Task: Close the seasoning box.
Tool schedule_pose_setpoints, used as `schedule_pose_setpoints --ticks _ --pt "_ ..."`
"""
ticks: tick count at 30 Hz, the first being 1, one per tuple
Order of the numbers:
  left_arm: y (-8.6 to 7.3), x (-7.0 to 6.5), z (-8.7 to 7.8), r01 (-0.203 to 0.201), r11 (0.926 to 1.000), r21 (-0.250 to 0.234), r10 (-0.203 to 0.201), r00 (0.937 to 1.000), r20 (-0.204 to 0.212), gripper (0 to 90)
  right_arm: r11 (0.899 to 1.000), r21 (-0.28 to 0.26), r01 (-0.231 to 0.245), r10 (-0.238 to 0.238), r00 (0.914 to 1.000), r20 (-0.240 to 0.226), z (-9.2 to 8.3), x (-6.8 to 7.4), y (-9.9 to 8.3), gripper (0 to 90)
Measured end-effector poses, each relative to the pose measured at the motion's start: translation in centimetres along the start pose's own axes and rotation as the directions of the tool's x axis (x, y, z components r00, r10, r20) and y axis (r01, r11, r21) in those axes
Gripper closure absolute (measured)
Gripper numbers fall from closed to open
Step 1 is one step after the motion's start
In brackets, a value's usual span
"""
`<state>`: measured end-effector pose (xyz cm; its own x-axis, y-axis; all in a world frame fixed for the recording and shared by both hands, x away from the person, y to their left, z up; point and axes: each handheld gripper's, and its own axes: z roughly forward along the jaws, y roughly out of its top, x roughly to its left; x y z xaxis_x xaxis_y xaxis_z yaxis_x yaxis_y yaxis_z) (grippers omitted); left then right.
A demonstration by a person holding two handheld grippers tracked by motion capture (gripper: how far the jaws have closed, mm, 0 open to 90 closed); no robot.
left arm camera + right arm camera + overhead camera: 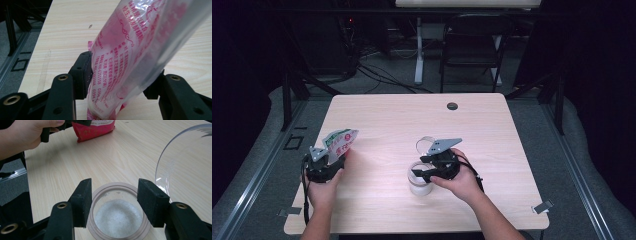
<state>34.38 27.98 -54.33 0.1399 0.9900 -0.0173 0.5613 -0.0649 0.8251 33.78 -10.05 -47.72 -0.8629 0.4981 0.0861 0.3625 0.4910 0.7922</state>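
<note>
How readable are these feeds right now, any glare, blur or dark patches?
High view: surroundings dark, pale wooden table evenly lit. Left gripper view: pink-printed plastic pouch close, upper part blurred and glary. Right gripper view: clear glass jar sharp; its transparent hinged lid shows rim reflections.

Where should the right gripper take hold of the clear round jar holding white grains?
Grip the clear round jar by its rim, from above: it stands upright and open, and the right gripper has a jaw on either side of that rim.
</note>
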Motion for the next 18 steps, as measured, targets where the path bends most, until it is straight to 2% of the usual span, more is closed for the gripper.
schedule_pose_setpoints --ticks 10,15,18 --pt "0.0 -0.3 -0.1 -0.014 0.9997 -0.020 0.014 0.9999 0.003 46.6 1.000 -0.004 0.001 -0.001 1.0000 0.003 0.0 0.0 0.0 44.8" --pt "0.2 -0.7 -0.7 -0.024 0.9985 -0.050 0.025 0.9993 0.027 46.2 1.000 -0.011 0.002 -0.002 1.0000 0.004 -0.1 0.1 0.0 44.7" --pt "0.3 -1.2 -1.0 -0.046 0.9972 -0.058 0.048 0.9981 0.038 46.2 1.000 -0.012 0.002 -0.002 1.0000 0.002 -0.1 0.1 0.0 44.7"
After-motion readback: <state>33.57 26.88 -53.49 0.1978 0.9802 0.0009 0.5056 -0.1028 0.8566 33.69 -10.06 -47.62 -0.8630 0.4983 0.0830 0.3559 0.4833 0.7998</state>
